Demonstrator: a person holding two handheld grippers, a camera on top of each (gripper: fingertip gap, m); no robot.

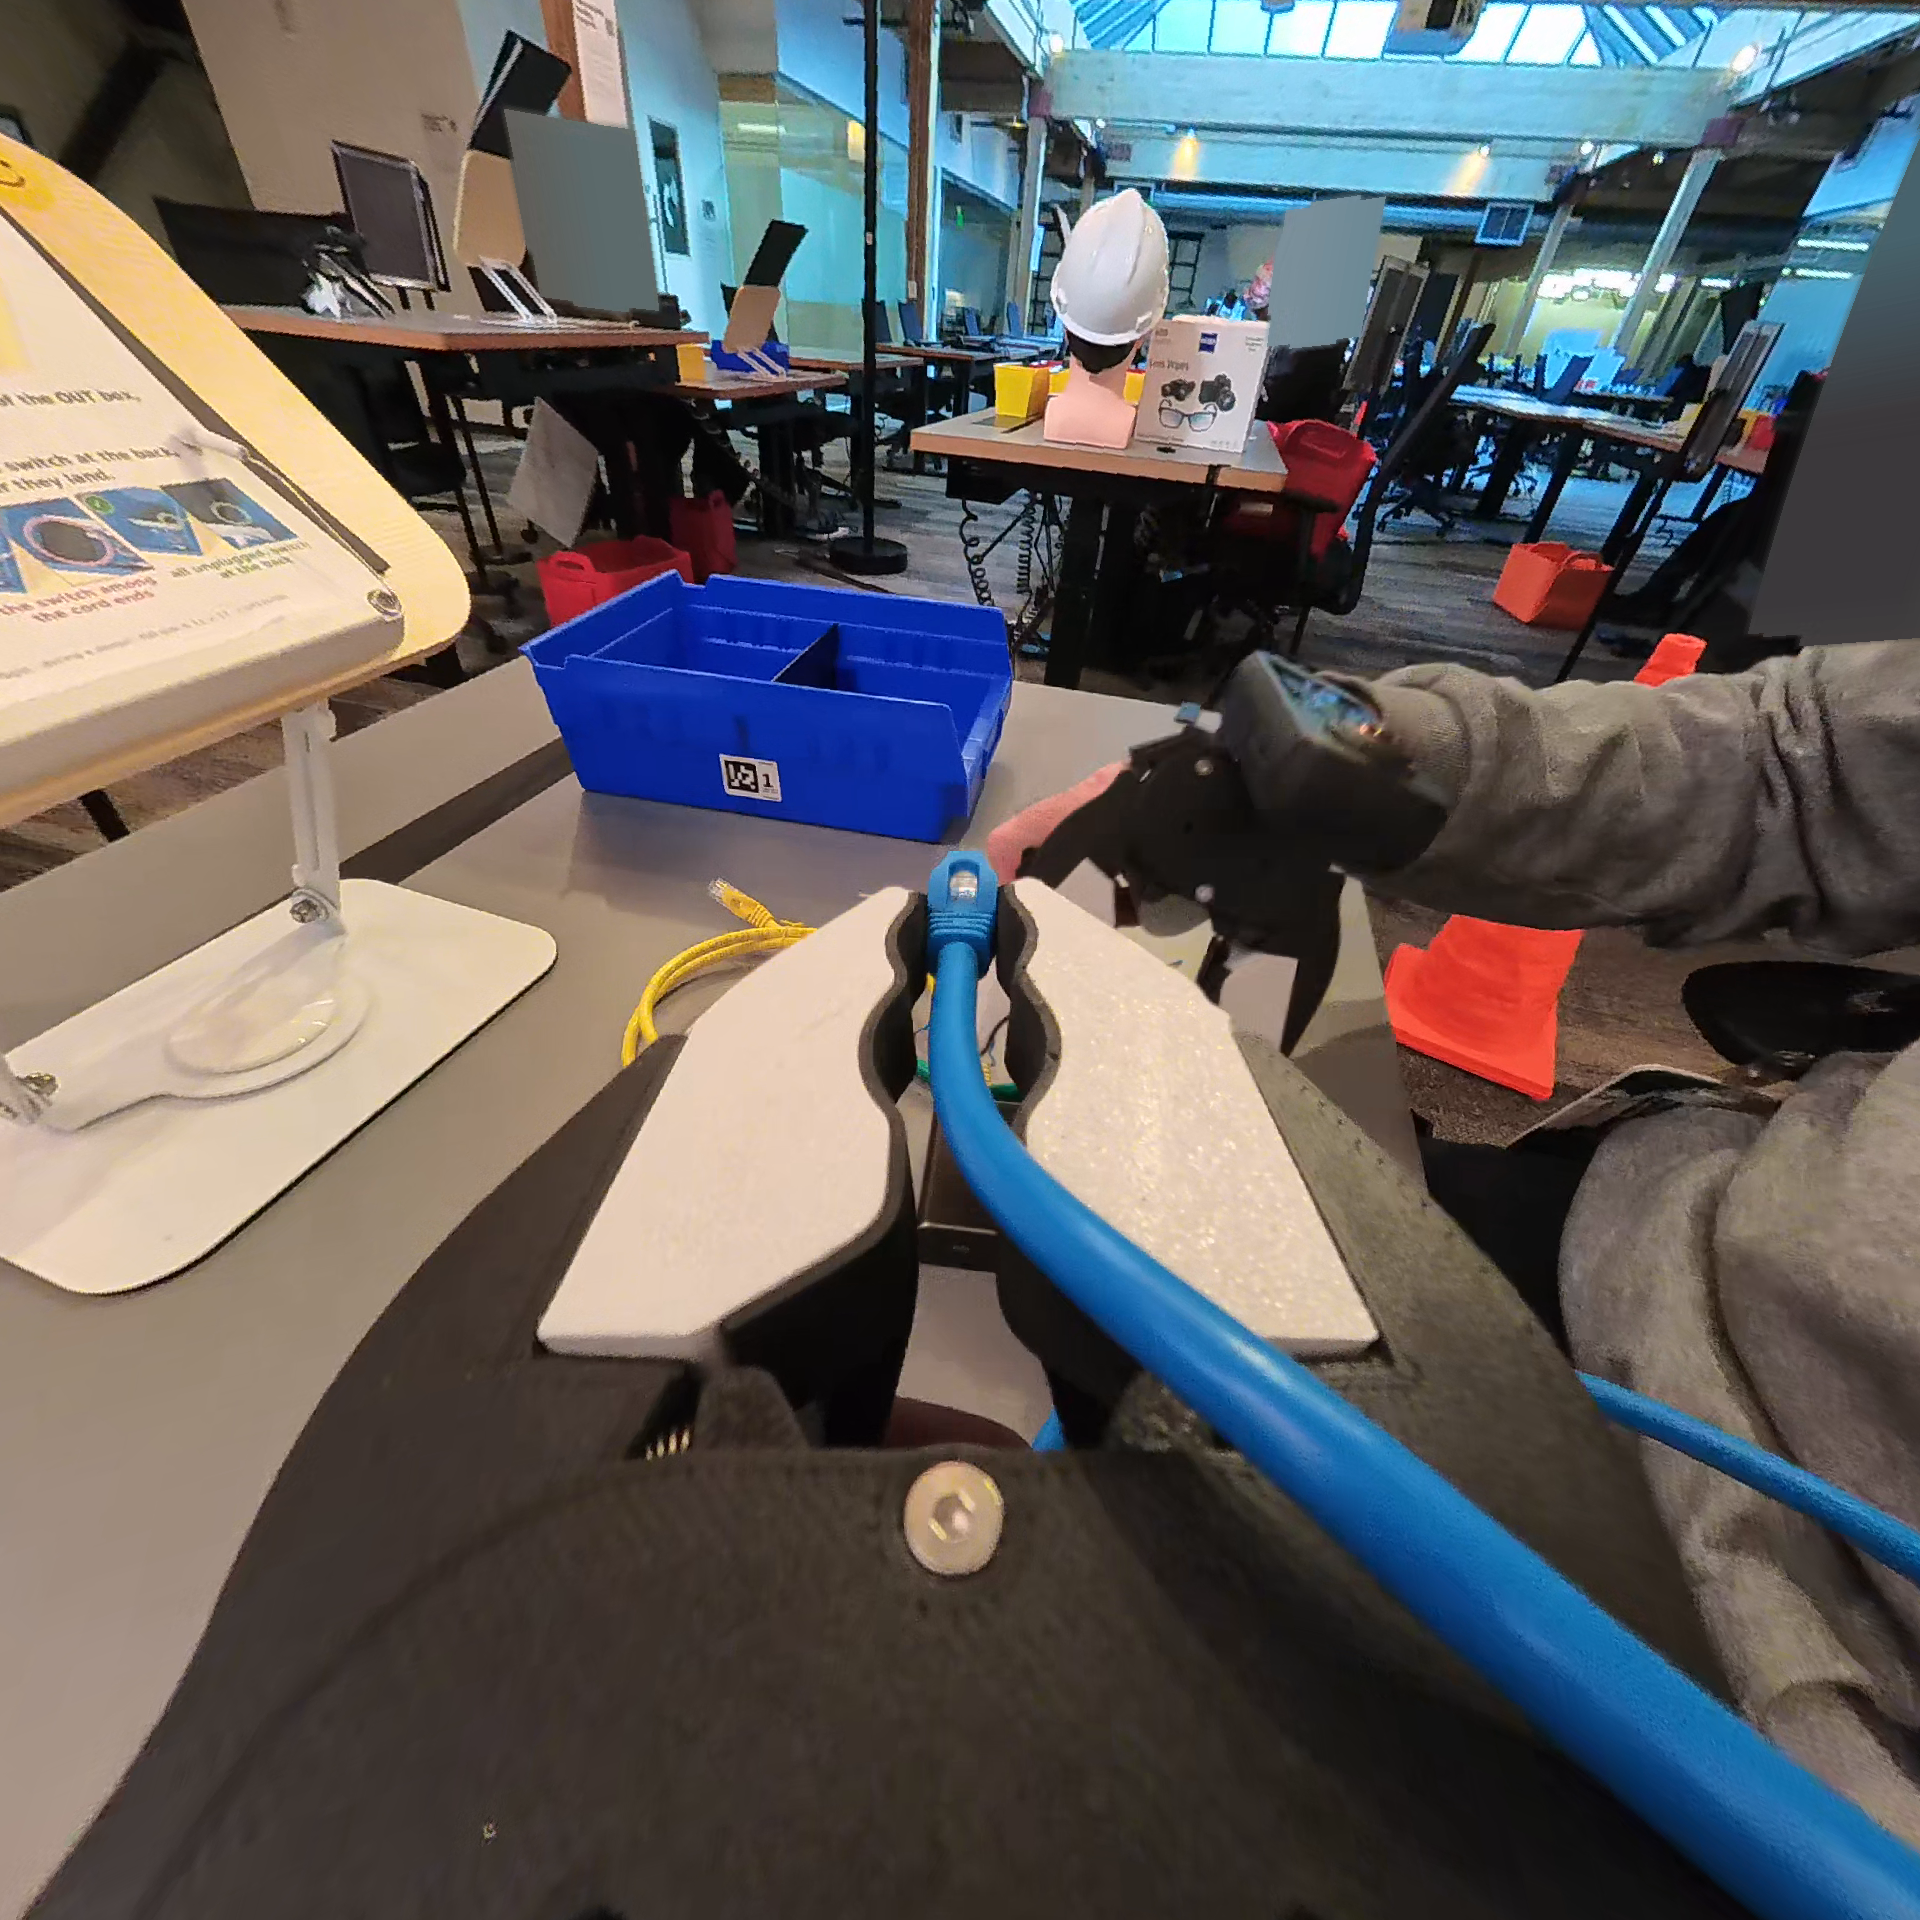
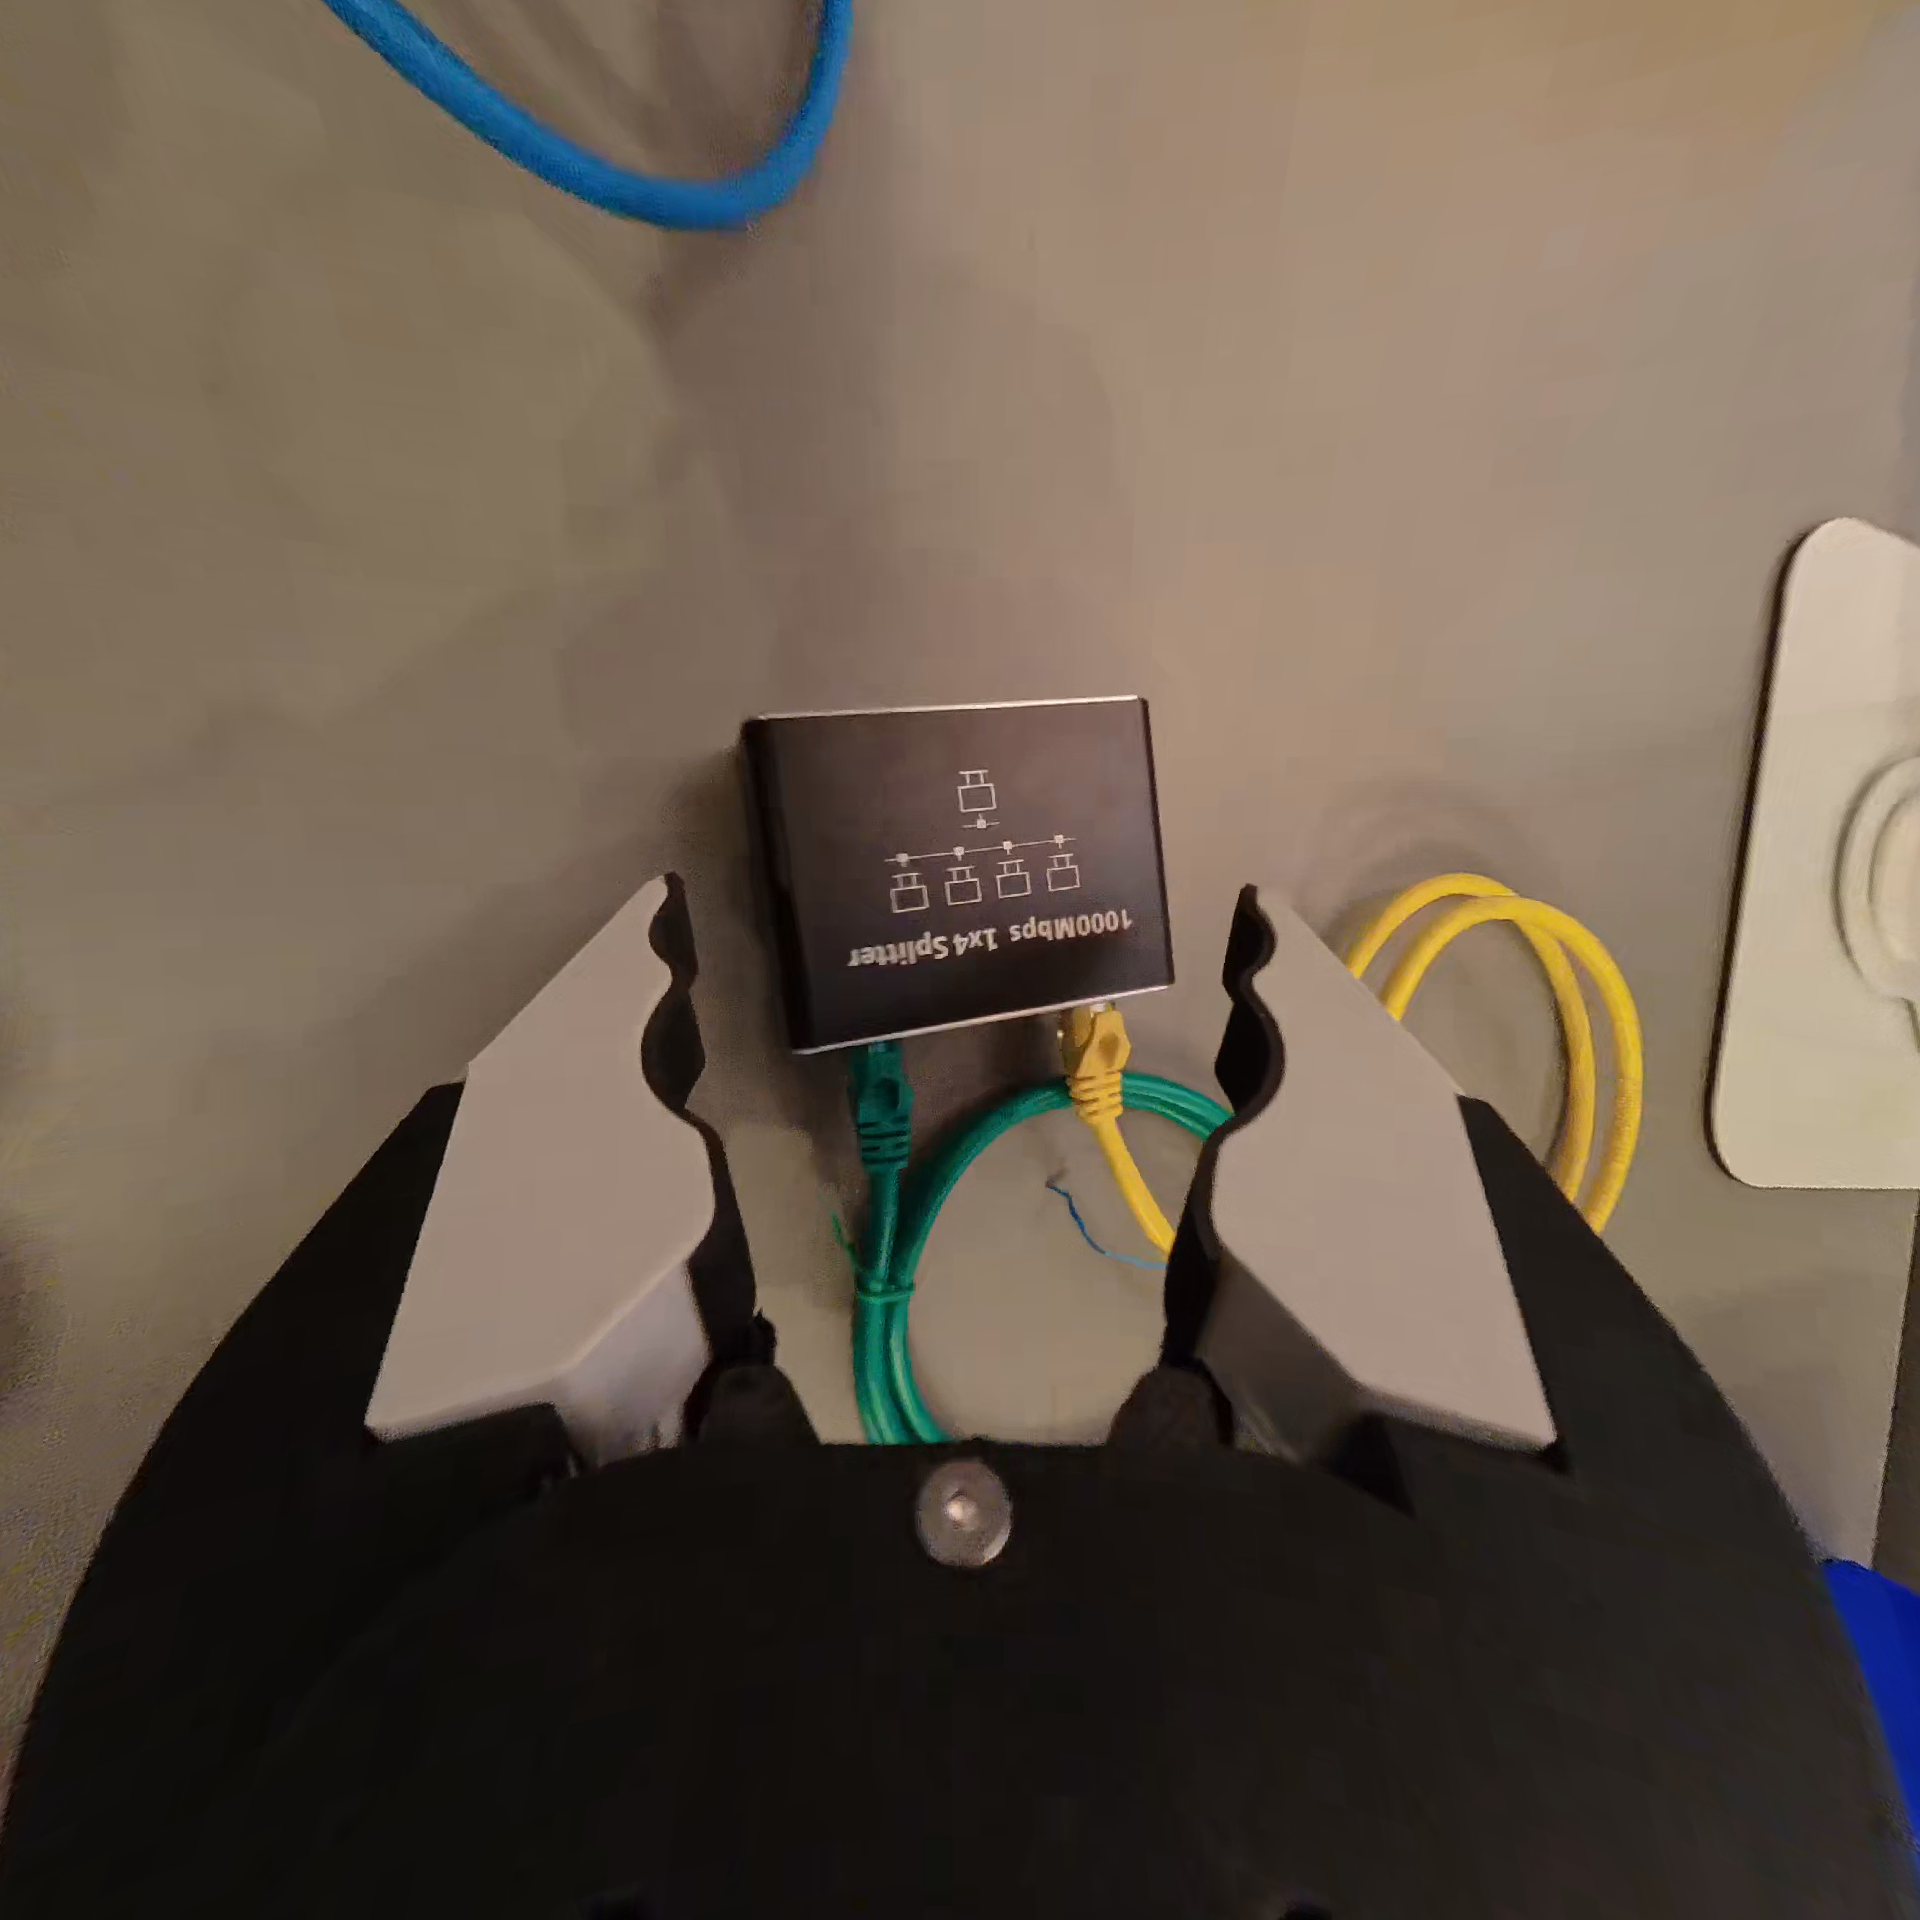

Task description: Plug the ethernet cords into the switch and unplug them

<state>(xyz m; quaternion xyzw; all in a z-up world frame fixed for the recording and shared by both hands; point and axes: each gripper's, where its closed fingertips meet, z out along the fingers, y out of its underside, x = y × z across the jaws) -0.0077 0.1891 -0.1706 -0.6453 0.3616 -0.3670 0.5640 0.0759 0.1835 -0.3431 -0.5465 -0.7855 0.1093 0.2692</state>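
Your left gripper (image 1: 961,914) has its jaws clamped on the blue cord (image 1: 1195,1226) just behind its stiff plug, the limp cable trailing near-right, while your right gripper (image 2: 956,997) hangs wide-jawed over the light, slide-prone switch (image 2: 956,873) on the surface (image 2: 416,520), so pinch its sides.

Bin (image 1: 769,717): blue, divided, on the grey surface (image 1: 187,1382).
Sign stand (image 1: 208,1049): white, left of the bin.
Cone (image 1: 1475,997): orange, right of the bin, on the floor.
Hard hat (image 1: 1110,265): white, on a mannequin head on a desk beyond the bin.
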